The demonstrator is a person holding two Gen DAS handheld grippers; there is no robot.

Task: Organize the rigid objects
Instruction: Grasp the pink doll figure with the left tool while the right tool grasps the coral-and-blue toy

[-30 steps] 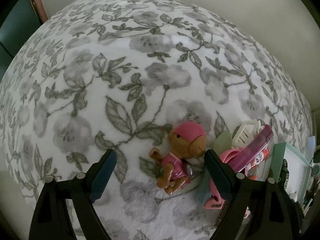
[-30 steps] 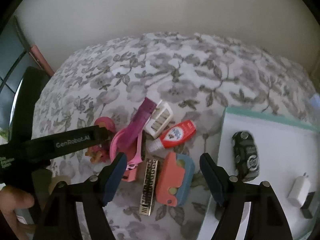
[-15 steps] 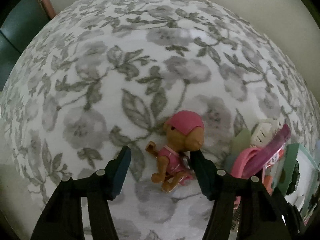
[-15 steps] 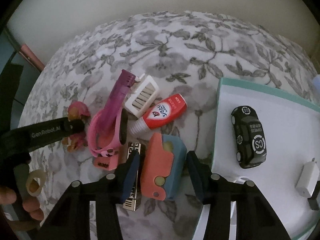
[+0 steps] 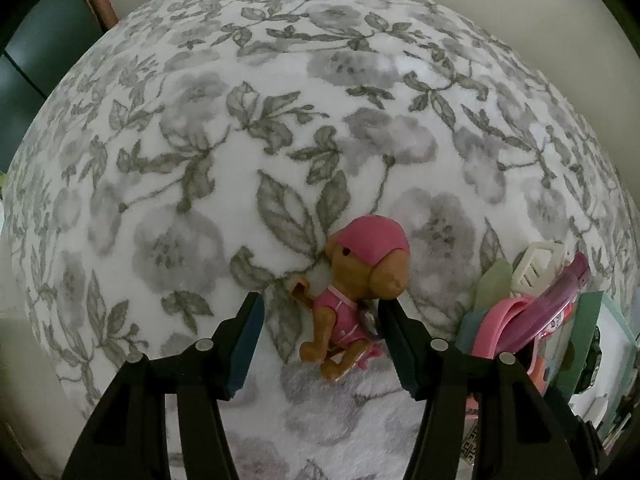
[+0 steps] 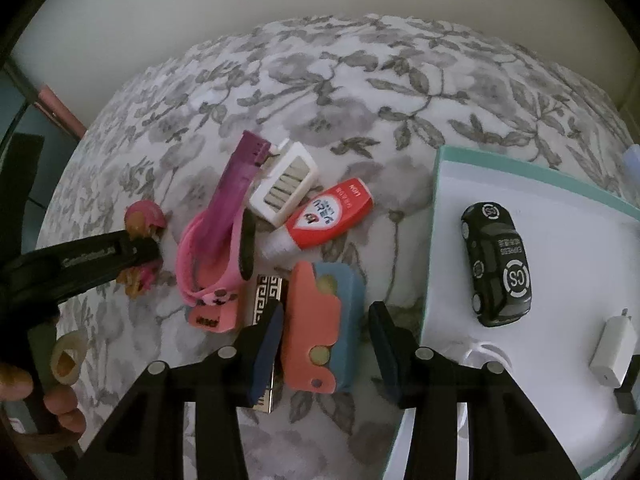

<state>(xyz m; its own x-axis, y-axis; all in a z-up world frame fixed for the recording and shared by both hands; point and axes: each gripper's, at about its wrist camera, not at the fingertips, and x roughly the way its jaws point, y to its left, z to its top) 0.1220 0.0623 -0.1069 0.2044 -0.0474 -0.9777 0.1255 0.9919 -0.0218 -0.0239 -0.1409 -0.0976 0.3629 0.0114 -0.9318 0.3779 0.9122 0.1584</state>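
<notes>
A brown puppy figure in a pink cap (image 5: 352, 292) lies on the floral cloth (image 5: 240, 140). My left gripper (image 5: 320, 332) is open with its jaws on either side of the figure's body; the right jaw is at its flank. In the right wrist view the figure (image 6: 142, 224) sits behind the left gripper's arm. My right gripper (image 6: 326, 340) is open, its jaws straddling a pink and blue toy car (image 6: 320, 324). A white tray with a teal rim (image 6: 436, 184) holds a black toy car (image 6: 496, 268) and a white charger (image 6: 614, 356).
A pile lies between the two grippers: a pink and purple strap (image 6: 224, 224), a white vented case (image 6: 284, 190), a red tube (image 6: 324, 220), a patterned metal bar (image 6: 268, 300) and a pink block (image 6: 210, 318). A pale wall is behind the cloth.
Both grippers have moved forward and narrowed. The left one now brackets the puppy figure, and the right one now brackets the pink and blue toy car.
</notes>
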